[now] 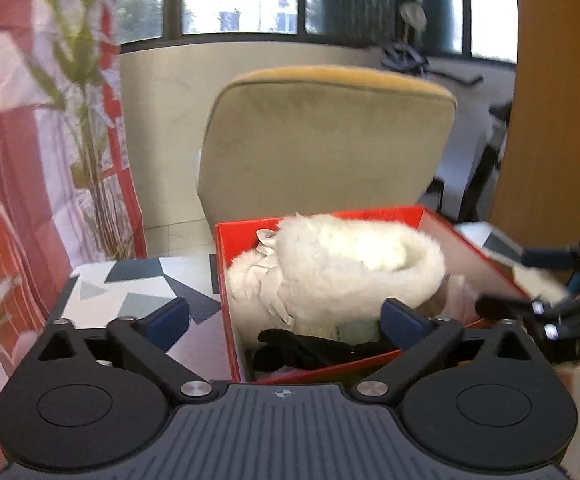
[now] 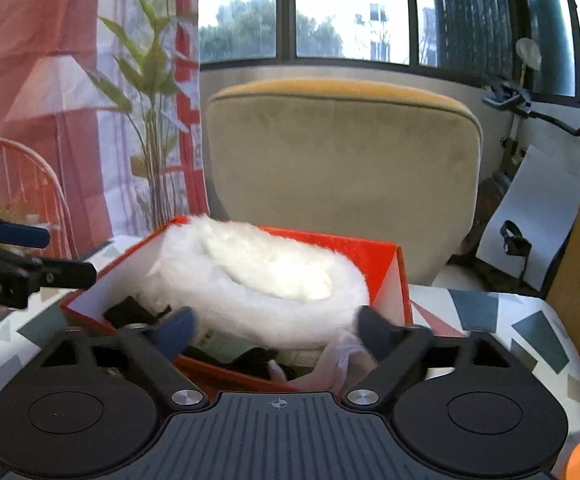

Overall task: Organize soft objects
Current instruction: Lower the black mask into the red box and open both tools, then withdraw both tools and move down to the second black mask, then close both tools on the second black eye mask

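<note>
A red box [image 1: 225,280] stands on the patterned table [image 1: 129,284]; it also shows in the right wrist view [image 2: 398,276]. A white fluffy item [image 1: 342,264] fills its top, seen too in the right wrist view [image 2: 265,276]. Black fabric [image 1: 310,348] lies under it at the box's near side. My left gripper [image 1: 285,316] is open and empty, just in front of the box. My right gripper [image 2: 277,332] is open and empty over the box's near edge, the fluffy item between and beyond its fingers. A pale pink cloth [image 2: 338,364] lies beneath it.
A beige padded chair back [image 1: 330,136] stands right behind the table, also in the right wrist view [image 2: 342,176]. A plant [image 2: 149,92] and red-white curtain [image 1: 9,120] are at the left. A wooden panel [image 1: 550,120] is at the right.
</note>
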`<state>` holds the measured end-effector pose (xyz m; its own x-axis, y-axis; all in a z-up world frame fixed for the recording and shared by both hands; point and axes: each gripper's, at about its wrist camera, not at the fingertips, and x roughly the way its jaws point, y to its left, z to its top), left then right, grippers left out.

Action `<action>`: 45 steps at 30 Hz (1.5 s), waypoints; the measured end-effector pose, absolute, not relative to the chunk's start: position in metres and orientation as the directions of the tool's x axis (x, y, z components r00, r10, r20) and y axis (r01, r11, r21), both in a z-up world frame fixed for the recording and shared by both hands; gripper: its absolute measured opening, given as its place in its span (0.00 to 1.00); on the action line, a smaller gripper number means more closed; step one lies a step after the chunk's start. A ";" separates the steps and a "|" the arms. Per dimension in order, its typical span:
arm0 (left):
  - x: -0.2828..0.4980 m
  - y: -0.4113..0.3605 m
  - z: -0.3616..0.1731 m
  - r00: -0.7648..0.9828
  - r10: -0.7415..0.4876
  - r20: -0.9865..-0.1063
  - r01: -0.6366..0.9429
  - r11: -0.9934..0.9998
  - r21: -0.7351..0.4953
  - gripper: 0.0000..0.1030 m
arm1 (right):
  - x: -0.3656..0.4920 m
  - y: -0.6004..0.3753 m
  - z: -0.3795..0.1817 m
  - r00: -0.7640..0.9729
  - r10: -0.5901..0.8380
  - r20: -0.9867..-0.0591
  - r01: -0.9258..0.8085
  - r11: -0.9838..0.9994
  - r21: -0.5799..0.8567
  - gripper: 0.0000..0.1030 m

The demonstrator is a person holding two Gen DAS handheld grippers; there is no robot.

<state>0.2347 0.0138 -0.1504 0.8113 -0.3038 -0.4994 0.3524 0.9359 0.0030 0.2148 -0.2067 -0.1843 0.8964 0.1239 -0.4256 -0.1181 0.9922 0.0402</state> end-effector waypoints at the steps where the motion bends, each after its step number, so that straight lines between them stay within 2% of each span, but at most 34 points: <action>1: 0.231 0.017 -0.150 0.810 -0.316 -0.493 0.352 0.936 -0.020 1.00 | 0.208 -0.206 -0.184 0.903 0.127 -0.411 -0.117 0.992 0.049 0.99; 4: 0.214 0.024 -0.152 0.814 -0.332 -0.478 0.350 0.935 -0.055 1.00 | 0.191 -0.205 -0.183 0.908 0.142 -0.394 -0.125 0.990 0.069 0.99; 13: 0.158 0.037 -0.186 0.823 -0.291 -0.488 0.333 0.943 -0.001 1.00 | 0.139 -0.205 -0.208 0.911 0.126 -0.392 -0.084 0.989 0.123 1.00; 20: 0.137 0.043 -0.218 0.773 -0.295 -0.562 0.340 0.940 -0.027 1.00 | 0.106 -0.204 -0.243 0.872 0.096 -0.480 -0.014 0.985 0.172 1.00; 24: 0.128 0.039 -0.233 0.764 -0.272 -0.585 0.335 0.942 0.000 1.00 | 0.092 -0.200 -0.262 0.838 0.127 -0.531 -0.004 0.974 0.226 1.00; 30: 0.126 0.038 -0.251 0.740 -0.254 -0.623 0.328 0.945 0.004 1.00 | 0.085 -0.190 -0.285 0.751 0.152 -0.642 -0.001 0.973 0.230 1.00; 39: 0.135 0.037 -0.276 0.679 -0.208 -0.704 0.309 0.951 0.017 1.00 | 0.093 -0.183 -0.311 0.647 0.112 -0.754 0.030 0.985 0.172 1.00; 45: 0.138 0.036 -0.284 0.652 -0.189 -0.734 0.306 0.952 0.027 1.00 | 0.095 -0.172 -0.315 0.637 0.068 -0.768 0.001 0.996 0.089 1.00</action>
